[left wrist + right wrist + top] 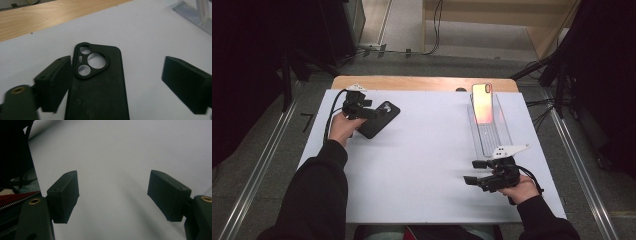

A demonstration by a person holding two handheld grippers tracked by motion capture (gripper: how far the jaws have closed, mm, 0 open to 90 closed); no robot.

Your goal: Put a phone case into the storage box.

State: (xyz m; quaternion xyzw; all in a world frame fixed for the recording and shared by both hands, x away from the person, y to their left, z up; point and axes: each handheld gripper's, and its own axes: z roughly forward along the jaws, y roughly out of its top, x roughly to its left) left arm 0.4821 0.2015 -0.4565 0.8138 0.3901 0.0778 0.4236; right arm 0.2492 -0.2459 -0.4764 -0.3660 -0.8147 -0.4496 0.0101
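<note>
Lying flat on the white table top (422, 160), the black phone case (379, 119) sits at the far left, its camera cutout away from you. Your left gripper (371, 113) hovers right over it with jaws spread wide; in the left gripper view the case (98, 85) lies between them, its edge just beside the left jaw and well clear of the other. Across the table, a phone (482, 103) with a reflective orange-pink back leans in a clear plastic stand (490, 131) at the far right. Your right gripper (477, 172) rests near you, in front of that stand, jaws wide apart over bare white surface.
</note>
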